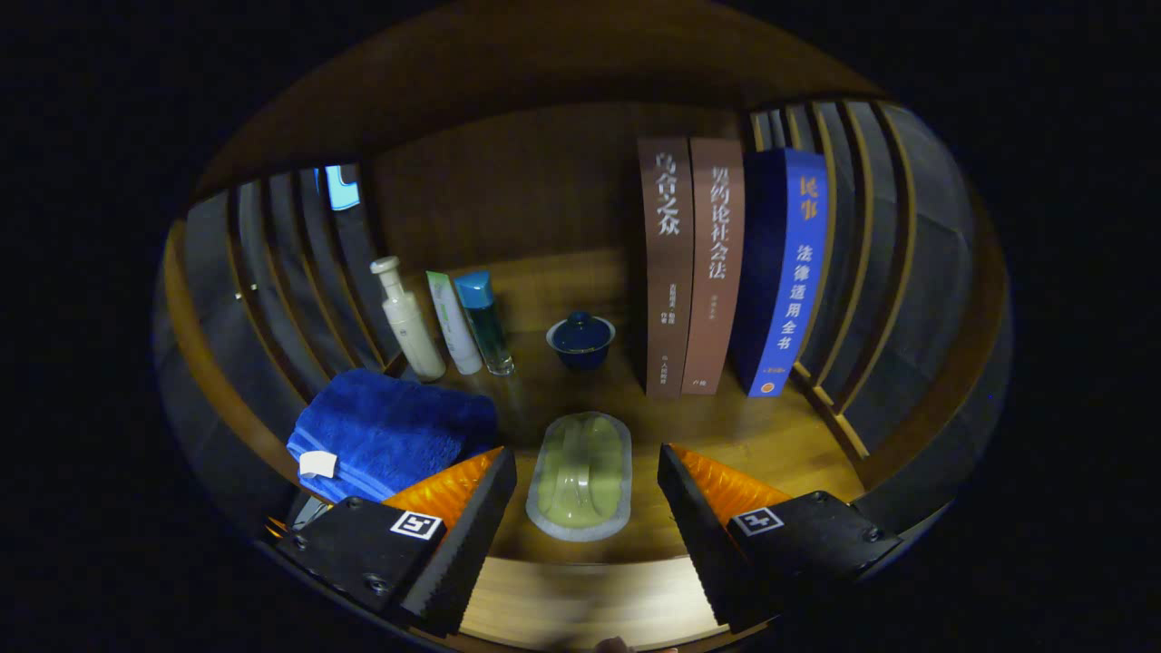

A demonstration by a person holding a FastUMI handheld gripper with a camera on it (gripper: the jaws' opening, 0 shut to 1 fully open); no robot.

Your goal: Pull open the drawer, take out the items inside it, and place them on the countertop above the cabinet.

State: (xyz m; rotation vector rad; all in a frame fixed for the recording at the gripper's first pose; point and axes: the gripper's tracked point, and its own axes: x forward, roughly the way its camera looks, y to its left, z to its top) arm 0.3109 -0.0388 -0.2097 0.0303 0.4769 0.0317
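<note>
A green soap in a clear oval dish (580,476) lies on the wooden countertop (780,440), right between my fingers. My gripper (587,453) is open, and there is a gap on each side between the dish and the fingers, so neither finger touches it. A folded blue towel (390,431) with a white tag rests on the countertop just left of my left finger.
Beyond the soap stands a small dark blue lidded cup (580,340). Behind the towel stand three upright bottles (449,322). Three books (717,268) stand to the right. Slatted wooden walls (290,272) close in both sides, with a wooden back panel behind.
</note>
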